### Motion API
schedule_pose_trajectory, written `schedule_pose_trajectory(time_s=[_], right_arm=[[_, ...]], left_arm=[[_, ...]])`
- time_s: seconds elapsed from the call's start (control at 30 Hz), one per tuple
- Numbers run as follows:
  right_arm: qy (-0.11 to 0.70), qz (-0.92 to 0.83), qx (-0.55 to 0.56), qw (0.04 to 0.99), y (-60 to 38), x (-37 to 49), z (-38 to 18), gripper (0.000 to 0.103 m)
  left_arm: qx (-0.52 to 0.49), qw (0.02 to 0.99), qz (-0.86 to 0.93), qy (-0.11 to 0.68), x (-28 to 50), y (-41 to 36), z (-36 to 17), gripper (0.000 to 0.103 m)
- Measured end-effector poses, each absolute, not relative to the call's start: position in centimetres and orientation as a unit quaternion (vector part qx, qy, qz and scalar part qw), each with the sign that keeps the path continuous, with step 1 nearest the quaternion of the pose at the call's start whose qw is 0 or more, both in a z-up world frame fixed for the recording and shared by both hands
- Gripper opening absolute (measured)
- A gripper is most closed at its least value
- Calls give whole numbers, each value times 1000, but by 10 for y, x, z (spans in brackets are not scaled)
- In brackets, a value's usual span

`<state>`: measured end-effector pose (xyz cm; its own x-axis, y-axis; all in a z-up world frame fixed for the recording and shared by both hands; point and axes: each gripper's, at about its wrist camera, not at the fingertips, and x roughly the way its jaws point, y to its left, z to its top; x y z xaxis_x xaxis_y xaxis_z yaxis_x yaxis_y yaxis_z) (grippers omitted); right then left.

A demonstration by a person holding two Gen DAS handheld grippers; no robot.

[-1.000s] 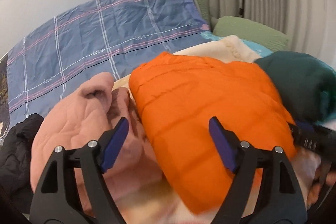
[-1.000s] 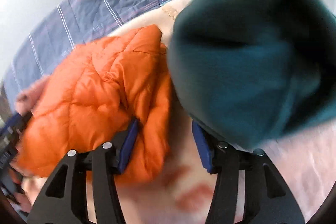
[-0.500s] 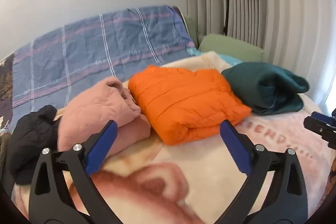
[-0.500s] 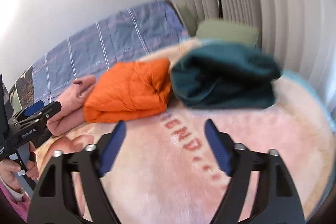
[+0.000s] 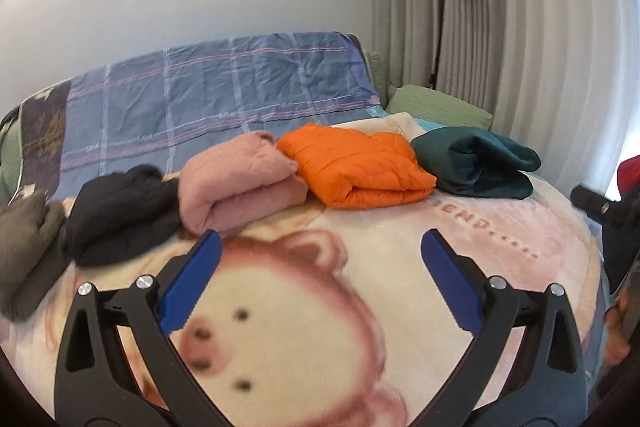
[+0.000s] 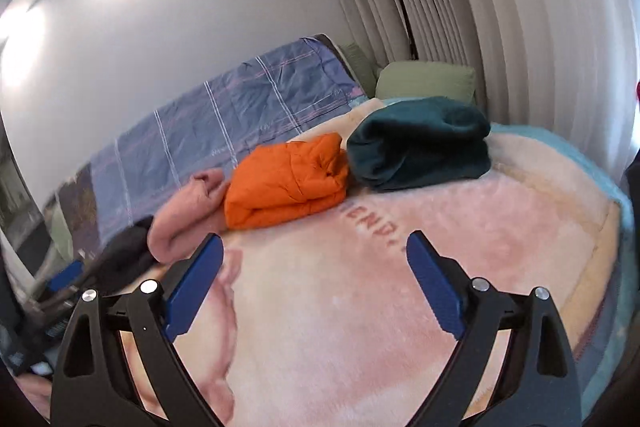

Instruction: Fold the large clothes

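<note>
Both claws stand wide apart with nothing between their pads: the left claw (image 5: 320, 277) and the right claw (image 6: 314, 281) have just been opening, and both hang over bare pink blanket (image 5: 400, 247) on the bed. Beyond them sit the folded clothes in a row: pink sweater (image 5: 236, 179), orange jacket (image 5: 356, 167), teal fleece (image 5: 476, 163). The puffy jacket (slippery, springy) could slump open by itself, and a careless reach might knock the bundles, which touch.
</note>
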<state>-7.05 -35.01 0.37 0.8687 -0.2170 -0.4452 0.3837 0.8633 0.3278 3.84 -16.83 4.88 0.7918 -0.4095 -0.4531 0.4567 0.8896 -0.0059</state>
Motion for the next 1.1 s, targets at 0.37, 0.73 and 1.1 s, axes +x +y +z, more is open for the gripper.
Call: schedule_pose_trajectory(time_s=[0.37,0.73,1.1], right_arm=[[218,-170,123,953,-291,-85,11,93],[218,-171,108,955,-280,-88,11,93],[227,-170,100,954,-276,-81,7,93]], left_arm=[[62,954,-198,216,-11,-142,54,101],[80,952,-187,228,-26,-137,44,101],[83,955,-176,226,-26,-134,41,101]])
